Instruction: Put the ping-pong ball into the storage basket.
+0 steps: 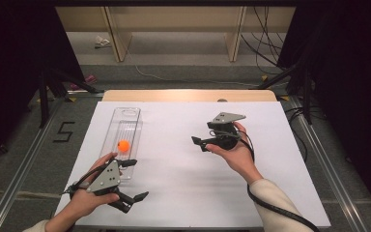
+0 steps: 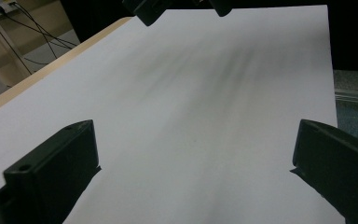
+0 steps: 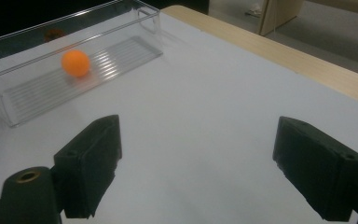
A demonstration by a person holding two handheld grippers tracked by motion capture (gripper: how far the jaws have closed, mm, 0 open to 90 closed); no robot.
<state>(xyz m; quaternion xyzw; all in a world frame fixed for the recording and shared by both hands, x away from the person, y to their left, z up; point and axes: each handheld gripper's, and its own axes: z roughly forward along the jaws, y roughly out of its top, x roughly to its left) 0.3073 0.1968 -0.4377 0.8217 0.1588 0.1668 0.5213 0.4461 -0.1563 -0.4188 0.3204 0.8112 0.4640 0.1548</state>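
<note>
Basically nothing is gripped right now. The orange ball (image 1: 123,145) sits inside the clear tray (image 1: 126,114), roughly mid-length on its ribbed floor, at the left part of the white table (image 1: 183,164). In the right gripper view the ball (image 3: 75,63) lies loose in the tray (image 3: 150,18), up and to the left of the jaws and well apart from them.

The left gripper (image 1: 136,197) is held low near the front edge, just beside the tray's near end, jaws spread wide and empty. In the left gripper view (image 2: 193,158) there is bare white surface between them, with the other gripper's jaw tips at the top edge.

The right gripper (image 1: 197,142) is held above mid-table, pointing left toward the tray, also wide open with nothing between its jaws; the right gripper view (image 3: 196,163) confirms this.

Judged step: ball is resting in the tray, both hands free, either just released or about to reach in. If a pick is next, the right gripper is aimed best: it needs to travel left, clear the tray's side wall, come down over the ball and close gently, since the ball can roll along the ribs. The tray is light and may slide; the left gripper could steady its near end.
</note>
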